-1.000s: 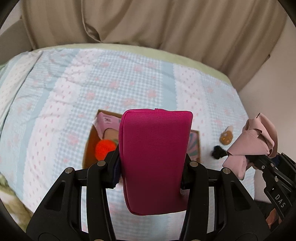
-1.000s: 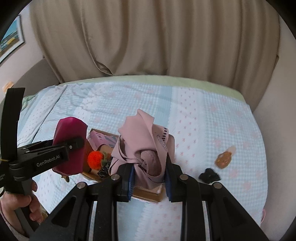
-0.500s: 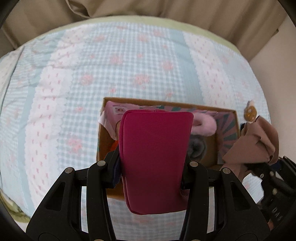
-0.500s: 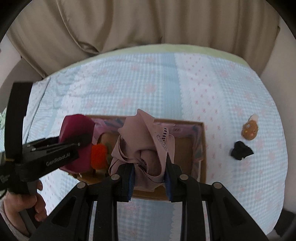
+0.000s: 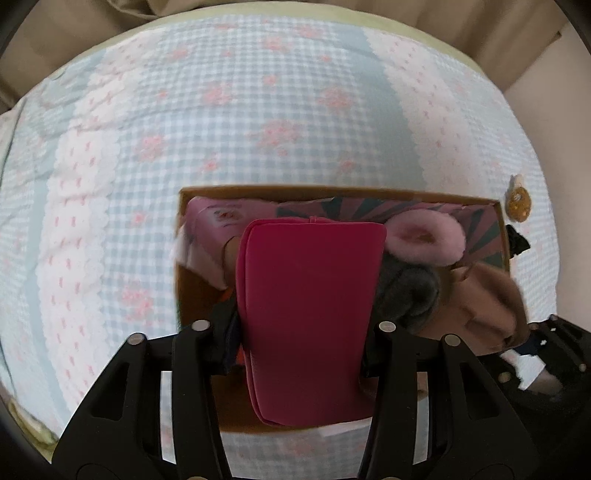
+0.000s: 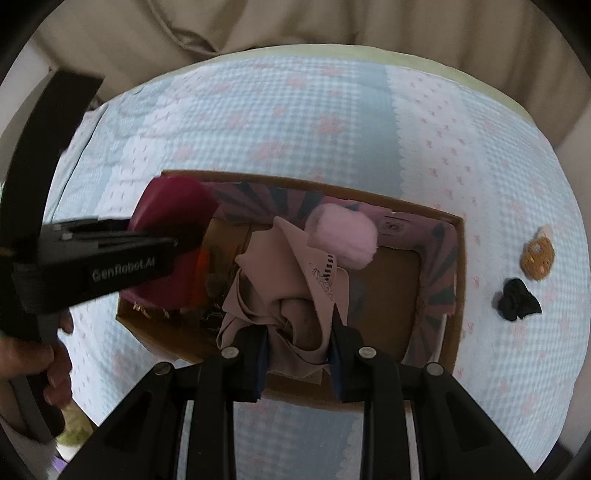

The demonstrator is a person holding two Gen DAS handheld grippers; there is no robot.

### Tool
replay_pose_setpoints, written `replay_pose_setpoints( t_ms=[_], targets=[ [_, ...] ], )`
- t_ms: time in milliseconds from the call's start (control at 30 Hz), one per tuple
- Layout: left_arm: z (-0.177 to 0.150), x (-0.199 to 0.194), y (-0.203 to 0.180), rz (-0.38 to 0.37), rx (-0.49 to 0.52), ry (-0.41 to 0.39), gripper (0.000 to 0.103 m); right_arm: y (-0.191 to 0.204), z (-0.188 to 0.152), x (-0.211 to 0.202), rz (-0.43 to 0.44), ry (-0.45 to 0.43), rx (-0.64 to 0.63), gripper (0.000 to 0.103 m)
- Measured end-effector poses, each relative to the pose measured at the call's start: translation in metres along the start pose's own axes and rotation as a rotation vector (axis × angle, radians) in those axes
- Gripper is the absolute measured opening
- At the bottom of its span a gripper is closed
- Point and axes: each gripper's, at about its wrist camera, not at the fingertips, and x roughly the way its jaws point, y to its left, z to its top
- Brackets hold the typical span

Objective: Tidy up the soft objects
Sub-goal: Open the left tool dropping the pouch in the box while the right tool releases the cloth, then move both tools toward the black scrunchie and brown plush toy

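bedroom: quilted bedspread [image 5: 258, 122], curtains [image 6: 295, 22]

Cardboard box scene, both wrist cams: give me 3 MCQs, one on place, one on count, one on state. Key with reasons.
1. Where is the magenta pouch?
A. lying on the bedspread
B. held over the cardboard box
C. beside the black item

2. How many small items lie on the bedspread outside the box?
A. none
B. two
C. four

3. What state is the right gripper in?
A. open and empty
B. shut on the beige cloth
C. shut on the pink fluffy item

Key: 1 B, the left gripper clamps the pouch above the box's left end. 2 B, only the tan toy and the black item lie right of the box. 3 B, the cloth is bunched between its fingers, while the pink fluffy item sits apart in the box.
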Motion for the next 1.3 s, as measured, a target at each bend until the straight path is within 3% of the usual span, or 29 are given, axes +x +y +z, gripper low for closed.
replay_pose_setpoints(
  t_ms=[33,67,100,167,233,267,800,1300],
  targets=[
    [0.002,-0.001,-0.002,-0.007,0.01,-0.009,0.063,0.001,-0.001,0.002,0.003,-0.002,-0.01,0.027],
    [0.003,-0.002,-0.005,0.003,0.019,-0.02,0.092,0.002,-0.001,0.003,0.007,-0.003,-0.021,0.031],
    [0.004,-0.004,-0.007,0.017,0.028,-0.033,0.102,0.001,-0.002,0.005,0.009,-0.004,-0.032,0.036],
    [0.006,-0.01,-0.012,0.032,0.057,-0.066,0.103,0.0,-0.006,0.007,0.021,-0.012,-0.045,0.071],
    [0.007,-0.009,-0.016,0.042,0.077,-0.061,0.103,-0.003,-0.011,0.008,0.038,-0.014,-0.047,0.096],
    [0.006,-0.01,-0.017,0.045,0.084,-0.059,0.103,-0.005,-0.014,0.008,0.044,-0.009,-0.043,0.101],
    [-0.02,-0.057,-0.016,0.038,0.041,-0.128,0.103,-0.009,-0.028,-0.034,0.041,-0.101,-0.02,0.102],
    [-0.063,-0.154,-0.025,0.017,-0.026,-0.258,0.103,-0.006,-0.046,-0.137,-0.013,-0.278,0.034,0.102]
  ],
)
